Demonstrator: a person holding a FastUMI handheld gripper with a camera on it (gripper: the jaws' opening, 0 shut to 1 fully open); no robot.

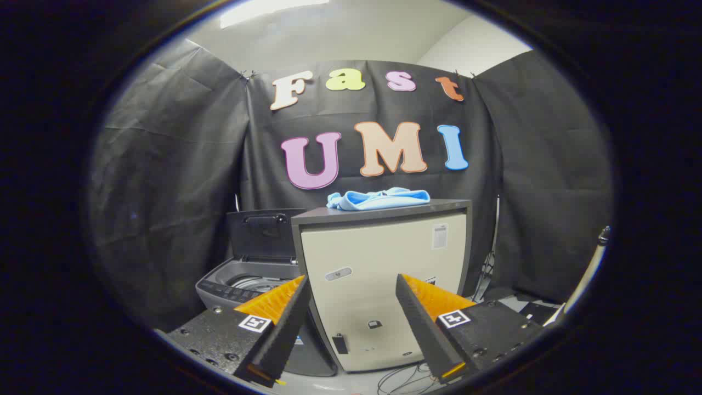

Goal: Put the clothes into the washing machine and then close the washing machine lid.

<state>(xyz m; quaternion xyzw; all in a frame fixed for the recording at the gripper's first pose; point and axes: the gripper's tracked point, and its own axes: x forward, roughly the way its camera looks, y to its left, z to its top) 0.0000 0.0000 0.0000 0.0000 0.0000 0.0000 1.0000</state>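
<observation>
A light blue piece of clothing lies crumpled on the dark top of a cream cabinet, well beyond my fingers. To the cabinet's left stands a grey top-loading washing machine with its dark lid raised upright and the drum opening showing. My gripper is open, with nothing between its fingers; the cabinet's front shows through the gap. The left finger overlaps the washer's front corner.
Black cloth walls close in the booth behind and on both sides. Cables lie on the floor below the cabinet. A pale pole leans at the right, near dark items on the floor.
</observation>
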